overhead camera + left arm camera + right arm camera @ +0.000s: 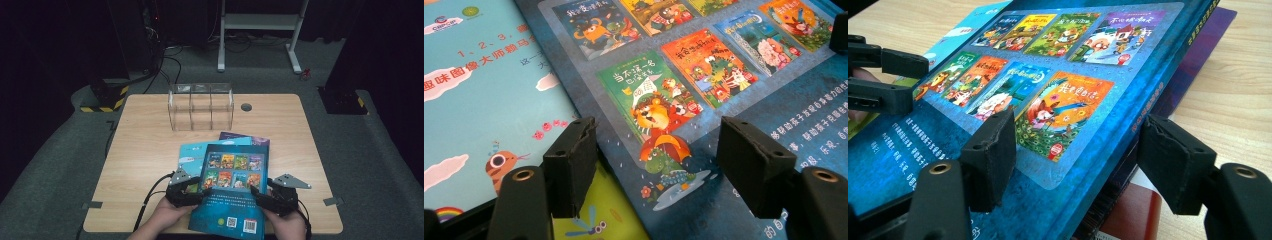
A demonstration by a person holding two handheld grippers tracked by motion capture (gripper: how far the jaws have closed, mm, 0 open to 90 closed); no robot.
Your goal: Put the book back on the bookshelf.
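A dark blue picture book [231,192], its back cover showing eight small cover pictures, lies on top of a stack at the near edge of the bench [145,150], slightly right of centre, its near end reaching past the edge. The left tool [194,196] sits at the book's left edge and the right tool [263,199] at its right edge, each held in a hand coming in from the near side.

In the left gripper view, one jaw of the left tool [664,165] rests on the blue cover and the other stands at the book's left edge, over the books beneath; whether the pads press on anything cannot be told. In the right gripper view, the right tool [1078,160] straddles the book's spine edge, one jaw above the cover and one beside the spine with a gap showing, so it stands spread and not pinching.

Beneath the blue book, a light blue book [192,152] sticks out to the left and a purple book [250,138] pokes out at the far right. A yellow-green cover [599,215] lies lower, at the near left.

Farther back, near the bench's far edge, stands a clear acrylic rack [201,106] with three compartments. A round grommet hole [246,107] lies just to its right.
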